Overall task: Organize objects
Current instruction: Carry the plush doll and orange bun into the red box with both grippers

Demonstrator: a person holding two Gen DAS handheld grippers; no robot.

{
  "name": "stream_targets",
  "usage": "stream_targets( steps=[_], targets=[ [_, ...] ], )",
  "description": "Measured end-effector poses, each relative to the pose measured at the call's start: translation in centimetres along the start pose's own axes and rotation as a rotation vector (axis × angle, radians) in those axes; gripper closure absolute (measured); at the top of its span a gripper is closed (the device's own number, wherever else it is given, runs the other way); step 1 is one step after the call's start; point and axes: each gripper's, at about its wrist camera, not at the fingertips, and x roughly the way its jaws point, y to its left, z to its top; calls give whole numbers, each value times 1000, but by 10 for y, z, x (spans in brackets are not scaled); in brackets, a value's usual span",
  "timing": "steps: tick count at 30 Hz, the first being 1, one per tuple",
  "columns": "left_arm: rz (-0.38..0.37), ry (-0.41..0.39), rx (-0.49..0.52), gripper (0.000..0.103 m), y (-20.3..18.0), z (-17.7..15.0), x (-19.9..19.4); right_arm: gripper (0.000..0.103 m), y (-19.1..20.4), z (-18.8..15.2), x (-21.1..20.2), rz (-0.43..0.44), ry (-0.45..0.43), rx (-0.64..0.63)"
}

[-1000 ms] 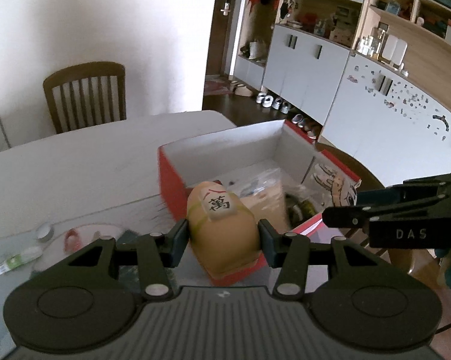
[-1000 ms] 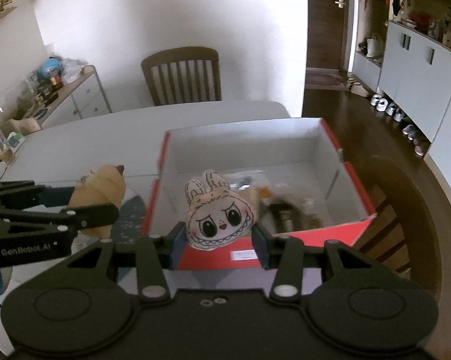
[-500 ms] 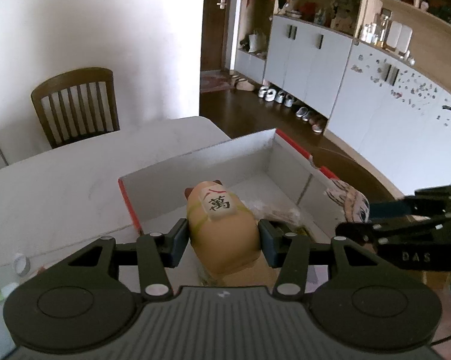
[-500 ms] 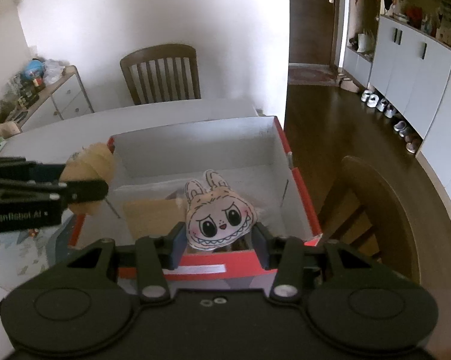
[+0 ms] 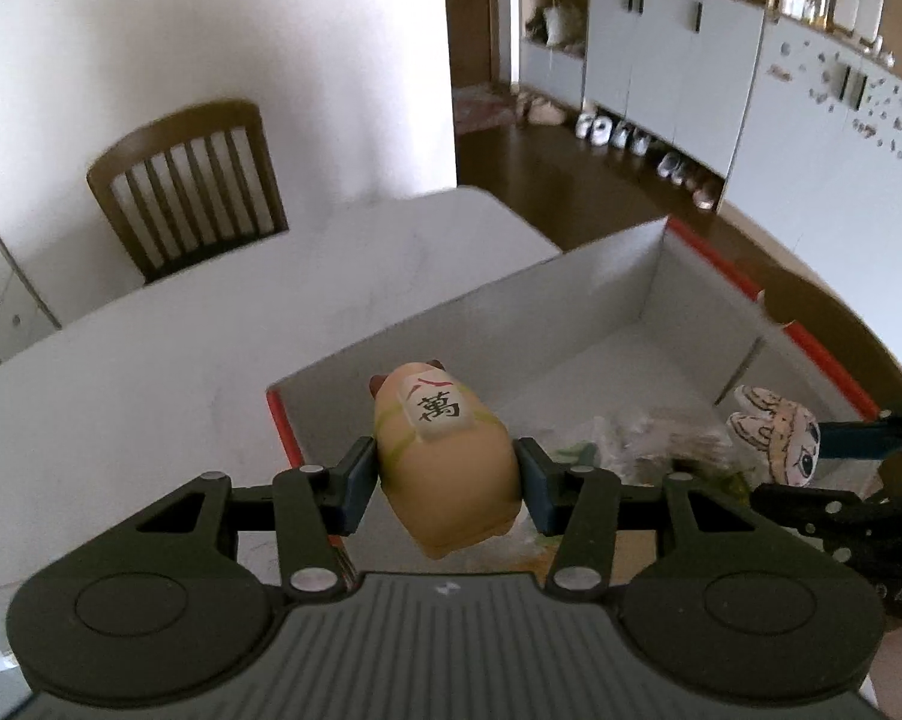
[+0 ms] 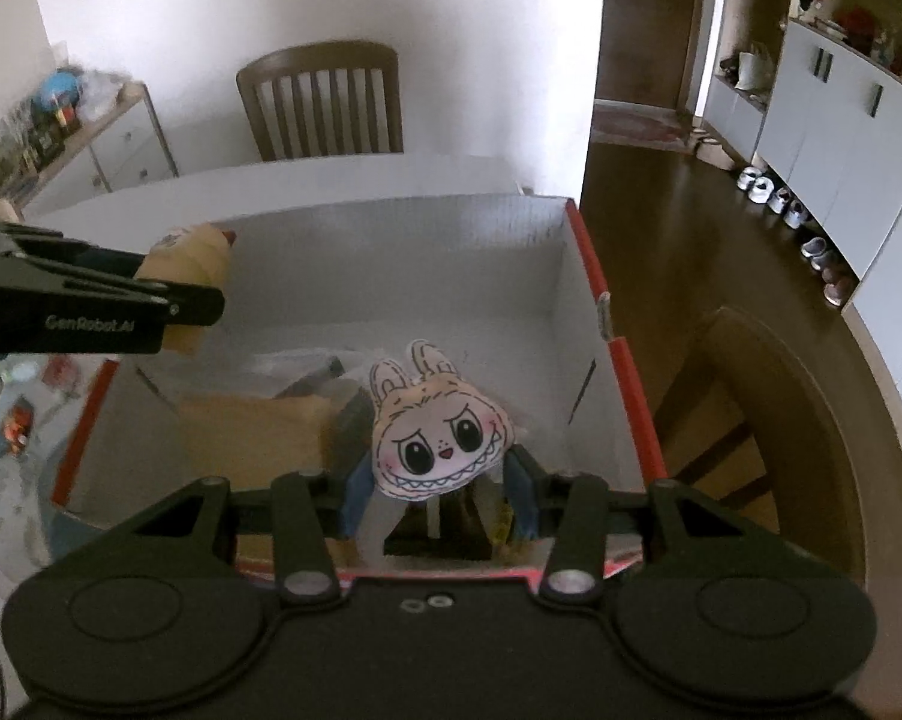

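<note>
Left gripper [image 5: 445,474] is clamped on a tan hamster figurine [image 5: 445,462]; both blue pads press its flanks. Your figurine carries a white mahjong tile with a black character on its back (a red stroke sits above the character). It hangs in the air over the near-left corner of the open cardboard box [image 5: 571,300], clear of the box floor.

Right gripper [image 6: 436,486] is clamped on a flat bunny-eared plush face [image 6: 436,438], with the pads gripping its lower edges. The plush shows big eyes, pink cheeks and a row of jagged teeth. It hangs above the near half of the same box [image 6: 391,228], and it too is clear of the contents below.

Check the box: white inside, red outside, standing on the white table [image 5: 151,360]. Its floor already holds a brown cardboard piece [image 6: 253,438], crumpled clear plastic wrapping [image 6: 295,363] and some dark items (too blurred to name).

From the left wrist view you see the right gripper entering at the right edge with the plush. From the right wrist view you see the left gripper at the left edge, over the box's left wall, with the figurine [image 6: 193,258] between its fingers.

A wooden slat-back chair [image 5: 187,180] stands beyond the table. A second wooden chair [image 6: 769,420] stands just right of the box.
</note>
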Motion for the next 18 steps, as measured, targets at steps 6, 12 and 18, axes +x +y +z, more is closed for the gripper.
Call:
stream_targets(
  steps=[6, 12, 18],
  targets=[
    [-18, 50, 40, 54, -12, 4, 24, 57, -2, 1, 23, -21, 41, -32],
    [-33, 104, 30, 54, -13, 0, 45, 57, -4, 2, 36, -16, 71, -56],
    [-44, 132, -11, 53, -5, -2, 54, 55, -6, -2, 45, -12, 102, -75]
  ],
)
